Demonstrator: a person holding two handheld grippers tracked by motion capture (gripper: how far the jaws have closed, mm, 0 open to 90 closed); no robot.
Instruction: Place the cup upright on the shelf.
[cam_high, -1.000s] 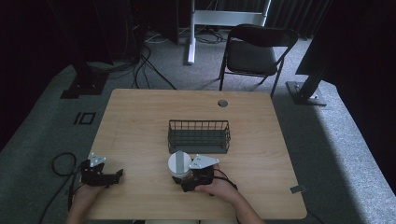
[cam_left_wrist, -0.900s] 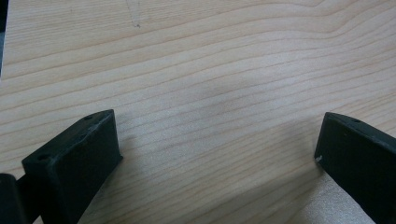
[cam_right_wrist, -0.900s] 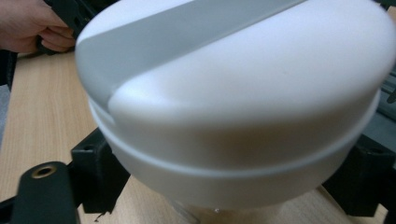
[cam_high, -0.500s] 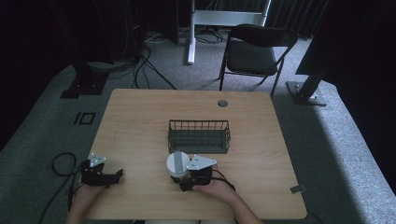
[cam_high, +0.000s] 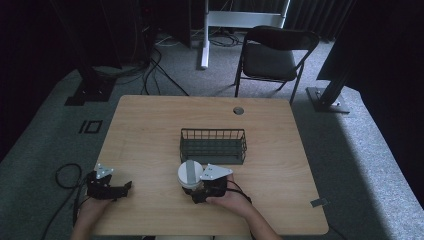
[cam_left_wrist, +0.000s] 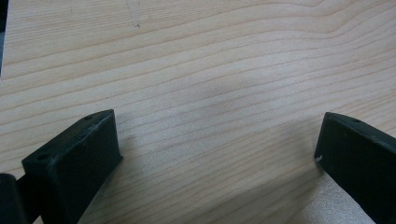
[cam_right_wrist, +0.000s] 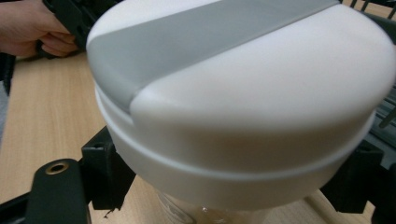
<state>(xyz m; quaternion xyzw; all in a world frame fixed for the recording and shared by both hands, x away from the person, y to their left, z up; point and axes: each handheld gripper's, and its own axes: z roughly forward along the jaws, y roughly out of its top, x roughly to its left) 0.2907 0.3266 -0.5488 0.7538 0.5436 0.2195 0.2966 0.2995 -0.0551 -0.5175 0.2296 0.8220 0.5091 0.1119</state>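
A container with a white lid crossed by a grey stripe (cam_high: 189, 173) stands at the front middle of the wooden table (cam_high: 150, 130). My right gripper (cam_high: 194, 189) reaches in from its right, jaws on either side of the clear body under the lid, shut on it. In the right gripper view the lid (cam_right_wrist: 243, 84) is very close, with a black jaw at each side of my right gripper (cam_right_wrist: 231, 191). My left gripper (cam_high: 122, 188) rests low at the table's front left, open, with bare wood between the jaws of the left gripper (cam_left_wrist: 217, 144).
A dark wire basket (cam_high: 213, 132) stands just behind the container, at mid-table. A cable hole (cam_high: 238, 110) sits near the far edge. A folding chair (cam_high: 272, 55) and stand legs are beyond the table. A cable (cam_high: 62, 175) loops off the front left.
The right gripper and the container have shifted slightly to the left. The left gripper has stayed where it was.
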